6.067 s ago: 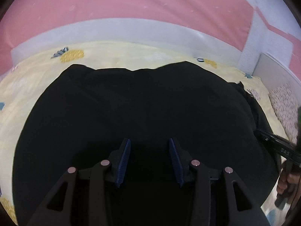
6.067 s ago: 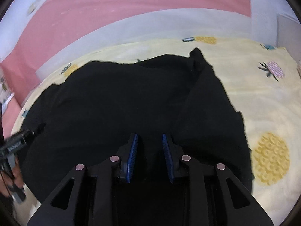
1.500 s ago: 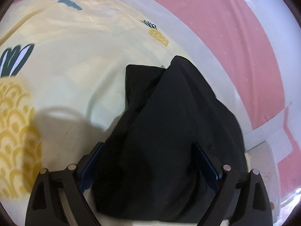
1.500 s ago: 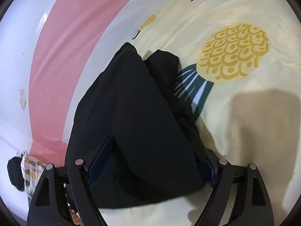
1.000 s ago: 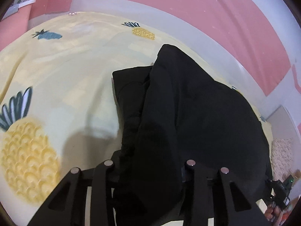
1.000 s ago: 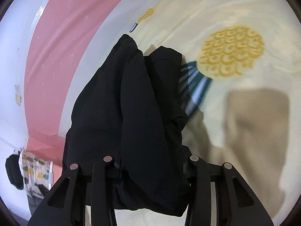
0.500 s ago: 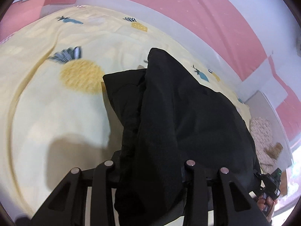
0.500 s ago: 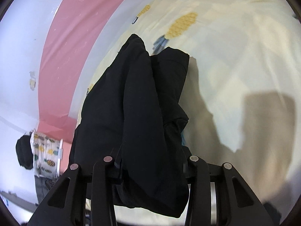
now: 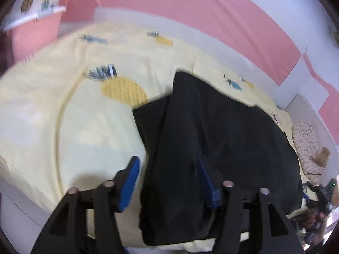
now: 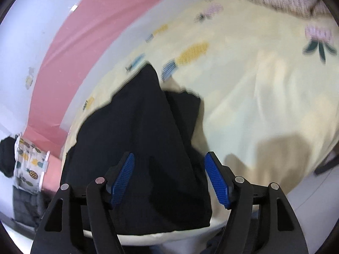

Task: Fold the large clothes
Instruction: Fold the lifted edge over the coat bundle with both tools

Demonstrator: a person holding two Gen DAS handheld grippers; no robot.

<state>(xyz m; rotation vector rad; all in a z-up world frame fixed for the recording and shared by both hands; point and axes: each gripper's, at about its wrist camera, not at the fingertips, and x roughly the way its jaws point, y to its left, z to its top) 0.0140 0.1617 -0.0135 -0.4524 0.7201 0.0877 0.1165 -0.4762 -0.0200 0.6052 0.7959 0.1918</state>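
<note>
garment: a black garment (image 9: 216, 131) lay folded into a long bundle on the bed, close to the near edge, with one narrower layer showing under the upper fold along its side.
bed: a pale yellow sheet (image 9: 63, 114) printed with pineapples covered the bed; a pink and white wall (image 9: 190, 6) ran behind it.
left gripper: the left gripper (image 9: 169, 182) hovered over the near end of the garment, its jaws having just been opening; the blue pads stood apart, one over the bare sheet, the other against the dark cloth, and the fold lay between them without being pinched.
right gripper: the right gripper (image 10: 169, 177) had likewise just been opening its jaws; both blue pads stood clear on either side of the garment's (image 10: 139, 144) near end, with a gap to the cloth on the outer side.
other end: in the left wrist view a hand (image 9: 311, 222) with the other tool showed at the far right edge, blurred.
blur: both views were smeared, so fine creases could not be told.
</note>
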